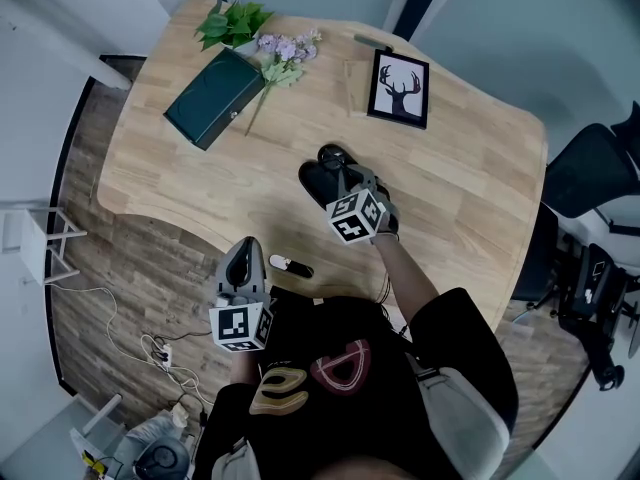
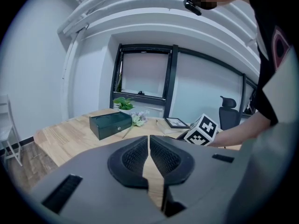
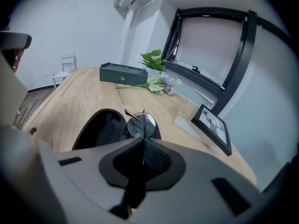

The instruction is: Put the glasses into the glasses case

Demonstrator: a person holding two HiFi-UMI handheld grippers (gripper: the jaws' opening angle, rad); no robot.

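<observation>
Two right fingers [image 3: 159,160] on glasses [image 3: 141,125], over case [image 3: 100,129].

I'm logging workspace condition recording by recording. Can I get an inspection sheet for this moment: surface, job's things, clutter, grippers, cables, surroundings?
Surface: light wooden table, mostly bare.
Job's things: thin wire-framed glasses held at the open black glasses case; contact with the case cannot be told.
Clutter: dark green rectangular box, purple flower sprig with green leaves, black-framed deer picture, small black-and-white object by the near table edge.
Grippers: right hand-held gripper shut on the glasses; left hand-held gripper shut, empty.
Cables: white cables on the floor.
Surroundings: black office chair, large window.
</observation>
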